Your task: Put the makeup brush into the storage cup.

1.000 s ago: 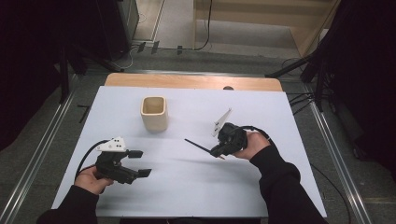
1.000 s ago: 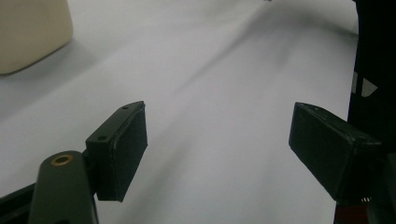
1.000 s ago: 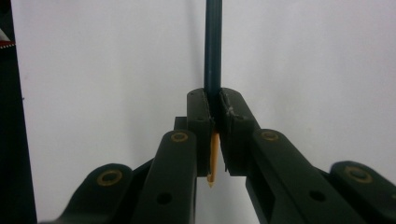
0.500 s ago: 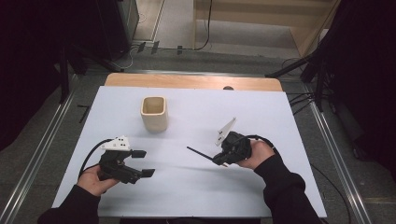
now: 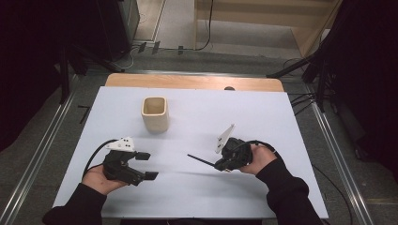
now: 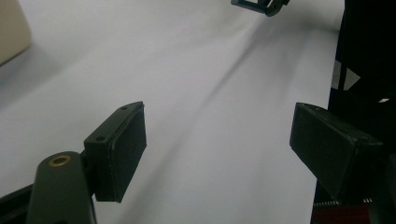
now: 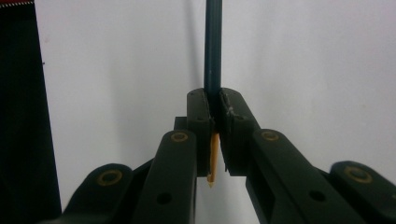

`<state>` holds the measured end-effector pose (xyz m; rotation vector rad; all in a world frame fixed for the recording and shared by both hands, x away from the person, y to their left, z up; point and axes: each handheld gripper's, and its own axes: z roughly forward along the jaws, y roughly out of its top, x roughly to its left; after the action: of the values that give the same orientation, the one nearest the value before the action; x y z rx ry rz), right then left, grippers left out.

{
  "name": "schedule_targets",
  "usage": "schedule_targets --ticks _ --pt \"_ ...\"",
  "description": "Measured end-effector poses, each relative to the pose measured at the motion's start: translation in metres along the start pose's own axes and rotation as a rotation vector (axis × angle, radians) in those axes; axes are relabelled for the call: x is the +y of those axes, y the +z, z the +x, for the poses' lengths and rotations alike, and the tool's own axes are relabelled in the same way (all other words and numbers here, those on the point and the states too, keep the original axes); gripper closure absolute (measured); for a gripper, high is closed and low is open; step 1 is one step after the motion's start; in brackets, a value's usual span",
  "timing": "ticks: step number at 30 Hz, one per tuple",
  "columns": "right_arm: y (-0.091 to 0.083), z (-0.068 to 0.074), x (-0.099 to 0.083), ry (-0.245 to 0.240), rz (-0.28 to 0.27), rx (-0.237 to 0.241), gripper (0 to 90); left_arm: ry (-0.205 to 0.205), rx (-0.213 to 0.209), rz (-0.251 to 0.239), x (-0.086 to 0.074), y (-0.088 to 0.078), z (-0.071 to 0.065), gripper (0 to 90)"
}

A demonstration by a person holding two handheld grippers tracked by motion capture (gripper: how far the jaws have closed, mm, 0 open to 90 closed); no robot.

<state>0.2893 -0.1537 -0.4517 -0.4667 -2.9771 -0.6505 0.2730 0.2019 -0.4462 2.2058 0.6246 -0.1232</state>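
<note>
- Pencil (image 7: 213,56) is pinched in the right gripper (image 5: 224,165), near the sharpened end; the wooden tip pokes out behind the fingers (image 7: 201,116) toward the camera, and the long dark shaft runs forward.
- High view: pencil (image 5: 201,161) sticks out leftward from the gripper, roughly level, just above the white tabletop (image 5: 263,117), right of centre on the near half.
- Grip near the tip leaves most of the shaft free, likely so the blunt end can go first into the cup (image 5: 154,113).
- Right fingers are clamped tight on the shaft, with no gap showing either side.
- Cup is beige, square-ish, upright, mouth open, well apart from the pencil, farther back and left of it.
- Left gripper (image 5: 143,165) sits low at the near-left of the tabletop, resting in the person's hand, fingers (image 6: 122,149) spread wide with nothing between them.
- Left gripper view: bare white surface between the fingers, cup edge (image 6: 11,28) at top left, so it looks parked, maybe ready to steady the cup.
- Judgement: carry stage; pencil lifted, not yet over the cup.
- Next likely needs tilting the shaft downward above the opening.
- Risk: a level shaft could knock the cup wall and tip it over.
</note>
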Motion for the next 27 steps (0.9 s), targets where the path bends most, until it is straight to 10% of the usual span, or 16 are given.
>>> schedule_targets --ticks 27 --pt "0.001 0.007 0.038 -0.193 0.193 -0.039 84.2 -0.043 -0.073 0.1 0.028 0.03 -0.007 24.8"
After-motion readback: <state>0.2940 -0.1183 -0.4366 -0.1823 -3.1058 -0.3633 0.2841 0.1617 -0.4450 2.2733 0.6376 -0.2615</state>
